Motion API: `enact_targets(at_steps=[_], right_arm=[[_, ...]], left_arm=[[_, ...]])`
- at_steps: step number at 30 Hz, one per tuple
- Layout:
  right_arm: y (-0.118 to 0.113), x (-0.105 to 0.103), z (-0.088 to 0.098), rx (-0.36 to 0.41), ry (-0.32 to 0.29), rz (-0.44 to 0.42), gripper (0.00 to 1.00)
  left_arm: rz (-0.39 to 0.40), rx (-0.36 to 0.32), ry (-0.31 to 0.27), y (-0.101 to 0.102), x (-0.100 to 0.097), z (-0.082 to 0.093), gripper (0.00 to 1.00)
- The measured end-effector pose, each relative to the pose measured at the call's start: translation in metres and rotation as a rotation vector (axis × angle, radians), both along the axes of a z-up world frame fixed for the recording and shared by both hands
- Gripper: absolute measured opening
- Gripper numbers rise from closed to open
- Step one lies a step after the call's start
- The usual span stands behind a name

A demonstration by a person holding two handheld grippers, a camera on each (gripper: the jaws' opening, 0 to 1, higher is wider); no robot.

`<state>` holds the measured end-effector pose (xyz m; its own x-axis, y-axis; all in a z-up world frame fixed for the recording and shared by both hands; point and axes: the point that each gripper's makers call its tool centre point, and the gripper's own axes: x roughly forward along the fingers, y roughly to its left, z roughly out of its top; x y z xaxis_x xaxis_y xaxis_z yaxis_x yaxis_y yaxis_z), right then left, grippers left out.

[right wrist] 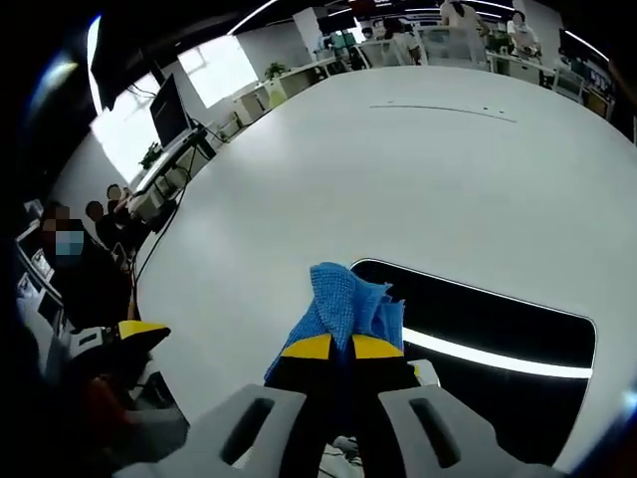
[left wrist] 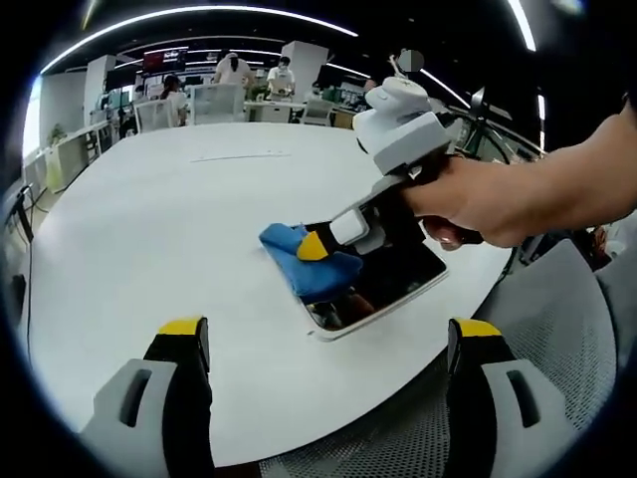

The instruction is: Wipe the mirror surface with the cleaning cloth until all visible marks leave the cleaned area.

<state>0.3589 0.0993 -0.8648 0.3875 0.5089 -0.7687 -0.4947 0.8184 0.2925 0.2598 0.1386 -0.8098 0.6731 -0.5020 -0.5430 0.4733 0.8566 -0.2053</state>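
Mirror [right wrist: 498, 339], a dark rectangular pane with rounded corners, lies flat on the white table [right wrist: 398, 179] near its edge; in the right gripper view it reflects a bright strip of ceiling light. Blue cleaning cloth [right wrist: 343, 304] is pinched between the yellow-tipped jaws of the right gripper [right wrist: 341, 349], which are closed tight upon it, and the bunched fabric rests on the end of the mirror nearest that gripper. Left gripper view shows the same arrangement from the side: the right gripper [left wrist: 317, 244], held in a person's hand [left wrist: 488, 199], presses the cloth [left wrist: 304, 261] down onto the mirror [left wrist: 383, 289], whose far portion is covered by cloth and tool. Left gripper [left wrist: 328, 334] hangs above the table short of the mirror, its jaws set wide apart with nothing between them. A grey mesh chair [left wrist: 567, 329] stands beside the table edge. Desks and several people occupy the background.
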Motion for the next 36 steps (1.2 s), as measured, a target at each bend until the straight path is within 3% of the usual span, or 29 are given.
enact_targets(at_steps=[14,17,31,36], right_arm=[[0.001,-0.001,0.0,-0.008,-0.016,0.012,0.0],[0.001,-0.002,0.001,-0.013,-0.026,0.026,0.0],[-0.014,-0.002,0.001,-0.016,-0.028,0.028,0.0],[-0.023,-0.003,0.001,-0.016,-0.03,0.019,0.0]], left_arm=[[0.004,0.002,-0.004,0.001,0.0,0.0,0.99],[0.014,0.014,-0.03,0.004,0.003,0.003,0.99],[0.01,-0.003,-0.002,0.002,0.0,0.0,0.99],[0.024,0.007,-0.044,0.004,0.004,0.005,0.99]])
